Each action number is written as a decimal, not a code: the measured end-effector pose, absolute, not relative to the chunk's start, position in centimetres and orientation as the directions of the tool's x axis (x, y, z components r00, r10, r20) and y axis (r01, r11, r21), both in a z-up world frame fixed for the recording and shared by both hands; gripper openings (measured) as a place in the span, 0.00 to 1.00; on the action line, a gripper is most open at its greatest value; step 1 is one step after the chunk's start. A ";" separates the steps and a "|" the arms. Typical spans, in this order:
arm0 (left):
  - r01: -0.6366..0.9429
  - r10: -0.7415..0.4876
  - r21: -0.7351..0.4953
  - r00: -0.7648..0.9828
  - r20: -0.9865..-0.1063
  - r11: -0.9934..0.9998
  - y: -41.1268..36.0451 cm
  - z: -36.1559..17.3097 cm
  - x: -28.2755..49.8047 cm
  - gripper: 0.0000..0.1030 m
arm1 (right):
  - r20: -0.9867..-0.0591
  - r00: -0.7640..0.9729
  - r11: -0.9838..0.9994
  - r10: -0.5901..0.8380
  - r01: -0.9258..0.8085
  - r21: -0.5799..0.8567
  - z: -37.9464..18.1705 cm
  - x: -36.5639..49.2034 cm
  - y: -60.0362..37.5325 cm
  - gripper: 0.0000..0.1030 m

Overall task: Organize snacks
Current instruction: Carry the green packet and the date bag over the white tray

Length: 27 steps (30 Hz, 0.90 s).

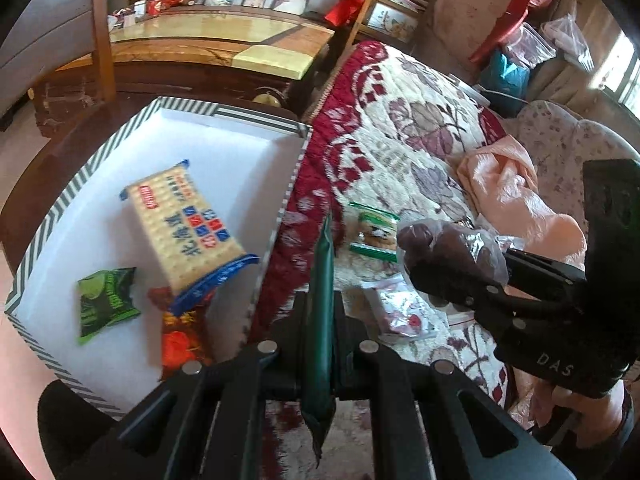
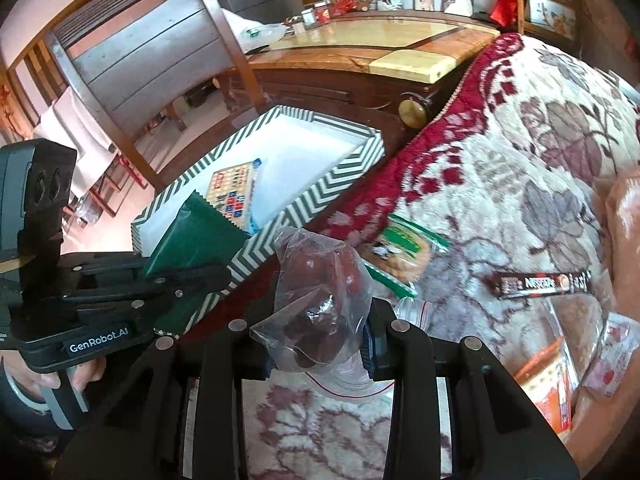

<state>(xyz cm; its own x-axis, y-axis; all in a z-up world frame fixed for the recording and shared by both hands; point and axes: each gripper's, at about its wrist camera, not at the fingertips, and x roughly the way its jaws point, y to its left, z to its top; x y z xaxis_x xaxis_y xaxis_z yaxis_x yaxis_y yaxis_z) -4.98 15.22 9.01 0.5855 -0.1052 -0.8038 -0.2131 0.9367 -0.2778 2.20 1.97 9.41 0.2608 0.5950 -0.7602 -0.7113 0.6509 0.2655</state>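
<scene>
Looking down from the left wrist, the left gripper (image 1: 320, 320) has its two fingers pressed together on a flat dark green packet (image 1: 322, 300). The packet stands on its thin edge between the fingers, above the red border of the flowered blanket (image 1: 420, 128), just beside the box. The striped box (image 1: 38, 248) with a white floor sits to the left. Inside it lie a yellow cracker pack (image 1: 188, 224), a small lime-green packet (image 1: 106, 304) and a red and orange packet (image 1: 182, 336) partly under the crackers. On the right, the right gripper (image 1: 424, 260) pinches a clear bag of dark brown snacks (image 1: 452, 248). A green-edged cookie packet (image 1: 374, 232) lies on the blanket between the two grippers. A clear bag with red bits (image 1: 404, 316) lies below it.

Seen from the right wrist, the right gripper (image 2: 316, 340) squeezes the clear bag of dark brown snacks (image 2: 320, 292), which sticks up between its fingers. On the left, the left gripper (image 2: 200, 276) holds the dark green packet (image 2: 192, 240) over the near wall of the striped box (image 2: 320, 200). The yellow cracker pack (image 2: 236, 192) shows inside the box. The cookie packet (image 2: 404, 248) lies on the blanket (image 2: 540, 160) behind the bag. A brown coffee stick (image 2: 540, 280) lies to the right. An orange packet (image 2: 548, 384) sits at the lower right.
</scene>
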 end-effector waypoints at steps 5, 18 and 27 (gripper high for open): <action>-0.250 -0.075 -0.268 0.587 -0.806 0.930 16.8 8.9 -5.4 0.11 | -0.765 0.244 0.631 0.595 -0.732 0.257 9.7 1.9 3.8 0.30; -0.336 0.013 -0.221 0.575 -0.818 0.915 19.8 8.5 -6.3 0.11 | -0.777 0.220 0.598 0.590 -0.766 0.237 9.8 1.3 7.5 0.30; -0.372 0.039 -0.212 0.565 -0.824 0.904 21.4 8.0 -6.7 0.11 | -0.782 0.212 0.579 0.586 -0.785 0.221 9.8 1.3 9.9 0.30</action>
